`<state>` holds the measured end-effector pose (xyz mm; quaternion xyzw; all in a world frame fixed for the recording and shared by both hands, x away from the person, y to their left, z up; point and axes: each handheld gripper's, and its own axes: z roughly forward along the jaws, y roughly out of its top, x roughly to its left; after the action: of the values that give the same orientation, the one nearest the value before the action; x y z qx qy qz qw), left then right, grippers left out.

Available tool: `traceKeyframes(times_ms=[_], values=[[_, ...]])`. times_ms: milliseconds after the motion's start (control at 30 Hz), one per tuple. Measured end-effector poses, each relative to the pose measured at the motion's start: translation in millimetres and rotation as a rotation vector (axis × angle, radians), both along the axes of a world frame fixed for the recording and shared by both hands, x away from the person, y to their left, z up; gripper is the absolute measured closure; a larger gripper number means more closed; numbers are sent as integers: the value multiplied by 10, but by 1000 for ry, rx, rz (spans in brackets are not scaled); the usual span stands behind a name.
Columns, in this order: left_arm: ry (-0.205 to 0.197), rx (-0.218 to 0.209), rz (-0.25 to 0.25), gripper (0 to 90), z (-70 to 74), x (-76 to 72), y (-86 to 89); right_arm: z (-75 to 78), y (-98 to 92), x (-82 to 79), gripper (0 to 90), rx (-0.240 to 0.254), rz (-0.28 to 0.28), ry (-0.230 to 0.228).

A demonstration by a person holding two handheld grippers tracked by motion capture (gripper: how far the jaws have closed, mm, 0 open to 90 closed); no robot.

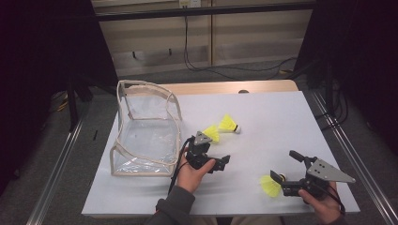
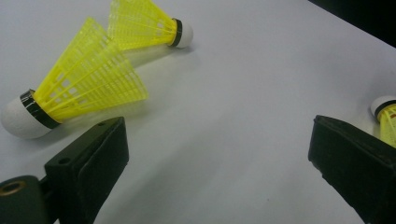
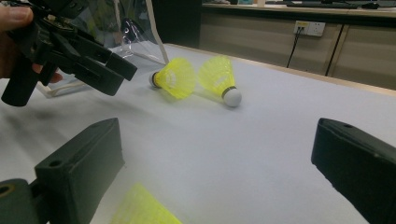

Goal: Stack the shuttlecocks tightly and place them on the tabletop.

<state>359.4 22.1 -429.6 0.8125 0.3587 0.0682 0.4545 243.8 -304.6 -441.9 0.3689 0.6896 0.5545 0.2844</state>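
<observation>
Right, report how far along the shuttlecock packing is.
Nothing looks packed: the clear pouch stands open and looks empty. All three shuttlecocks lie on the table: two near the middle, one by the right gripper. In hand: the left gripper sits with jaws open near the middle pair, the right gripper's jaws open around the third. All three remain.

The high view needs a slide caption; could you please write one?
Two open hand-held grippers, left and right, hover over three yellow shuttlecocks beside a clear bag.
</observation>
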Motion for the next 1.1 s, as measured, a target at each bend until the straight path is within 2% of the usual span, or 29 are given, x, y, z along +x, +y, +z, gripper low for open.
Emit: traceKeyframes(times_ms=[300, 633, 833, 1100], values=[[9, 19, -33, 51, -20, -66, 7, 1, -4, -2, 16, 3, -5, 6], [35, -13, -69, 51, -46, -151, 11, 3, -1, -1, 16, 1, -4, 4], [41, -13, -103, 51, -47, -204, 22, 0, -1, -1, 17, 0, -2, 4], [45, -21, -118, 51, -54, -260, 43, 2, -2, -3, 17, -1, 0, 4]])
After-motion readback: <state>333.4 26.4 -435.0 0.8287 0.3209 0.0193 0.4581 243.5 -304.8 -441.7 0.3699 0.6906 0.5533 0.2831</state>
